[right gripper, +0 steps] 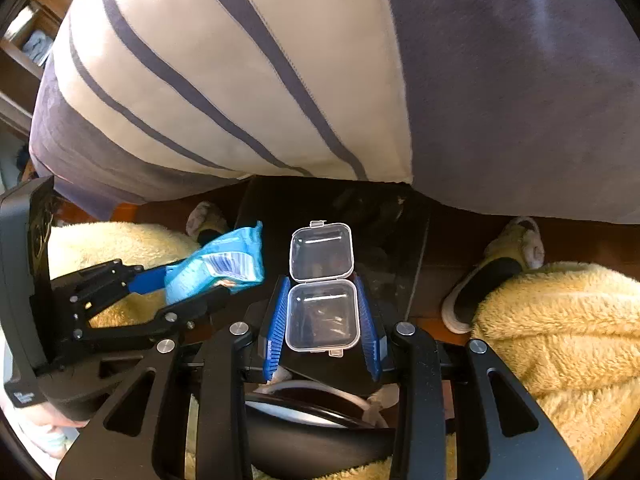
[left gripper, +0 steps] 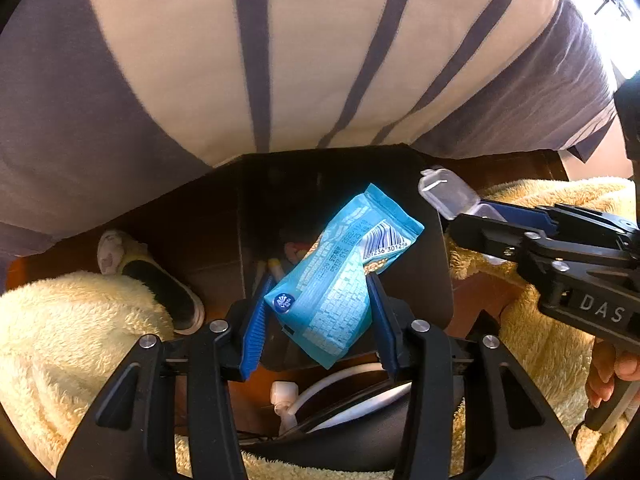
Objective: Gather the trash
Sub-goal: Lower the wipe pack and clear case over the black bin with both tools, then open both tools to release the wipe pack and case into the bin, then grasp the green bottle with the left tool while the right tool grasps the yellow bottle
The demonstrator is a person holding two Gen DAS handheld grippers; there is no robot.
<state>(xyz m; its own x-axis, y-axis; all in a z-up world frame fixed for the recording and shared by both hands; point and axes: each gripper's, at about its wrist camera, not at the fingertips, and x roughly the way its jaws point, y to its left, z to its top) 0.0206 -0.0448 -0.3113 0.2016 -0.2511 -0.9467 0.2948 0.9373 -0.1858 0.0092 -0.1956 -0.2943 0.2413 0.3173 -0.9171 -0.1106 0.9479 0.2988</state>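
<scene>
Left tool clamps blue wrapper, right tool clamps hinged-open clear box, both over dark bin.

The snack wrapper is showing a glossy, crinkled blue plastic film with a printed barcode patch, and it is catching light along its creases. The small hinged box is looking like clear, hard, smooth plastic, glinting along its lid edges. The left hand-held gripper is showing matt black plastic arms with bright metal screw heads, and its fingers are wearing ribbed blue pads; the right hand-held gripper is looking the same. The bin below is appearing as dark, faintly shiny plastic. The fleece trousers are looking fluffy, rough and matt yellow. The striped top is reading as soft matt cloth.
</scene>
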